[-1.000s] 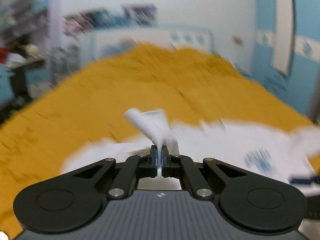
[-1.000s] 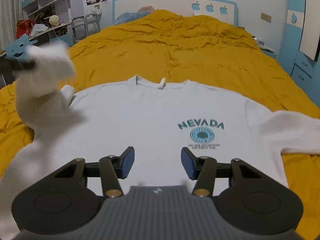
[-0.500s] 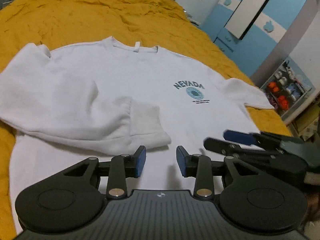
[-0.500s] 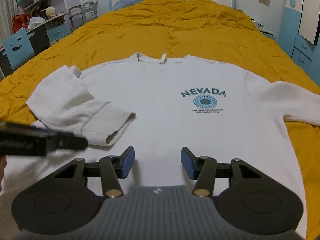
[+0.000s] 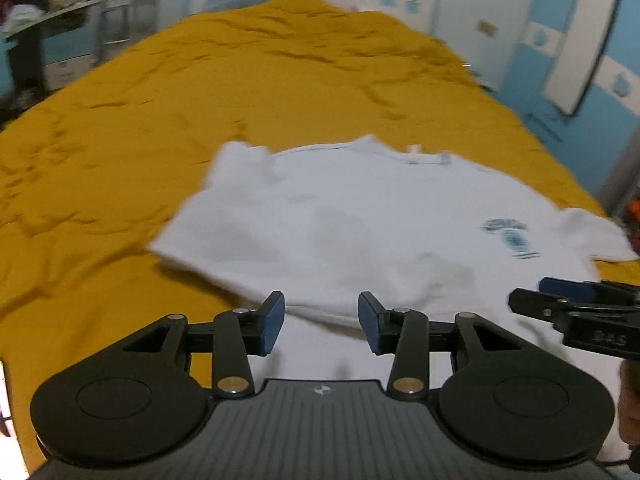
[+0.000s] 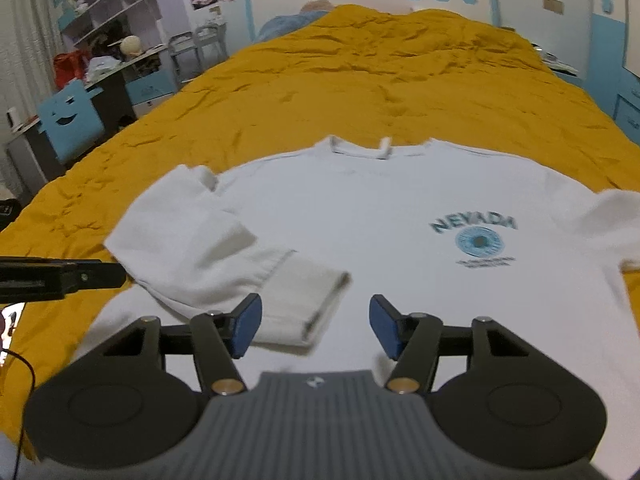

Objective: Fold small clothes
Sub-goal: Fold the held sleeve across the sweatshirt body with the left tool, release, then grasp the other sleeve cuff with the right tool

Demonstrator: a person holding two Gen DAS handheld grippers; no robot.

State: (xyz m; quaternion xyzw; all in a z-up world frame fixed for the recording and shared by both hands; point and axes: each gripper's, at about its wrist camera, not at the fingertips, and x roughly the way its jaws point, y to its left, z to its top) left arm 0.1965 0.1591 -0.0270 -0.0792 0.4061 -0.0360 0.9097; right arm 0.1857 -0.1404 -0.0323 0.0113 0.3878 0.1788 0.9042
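left gripper: released, jaws opening, empty | sleeve: now folded across sweatshirt | right gripper: jaws opening wider, empty

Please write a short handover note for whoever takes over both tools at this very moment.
Left tool: jaws opening, nothing between them, above the sweatshirt's near edge.
Right tool: jaws opening, empty, over the lower front.
White sweatshirt lies face up on the yellow bedspread.
Done: one sleeve folded across the front, cuff near the right tool.
Left: the other sleeve, spread to the side, then the body folds.
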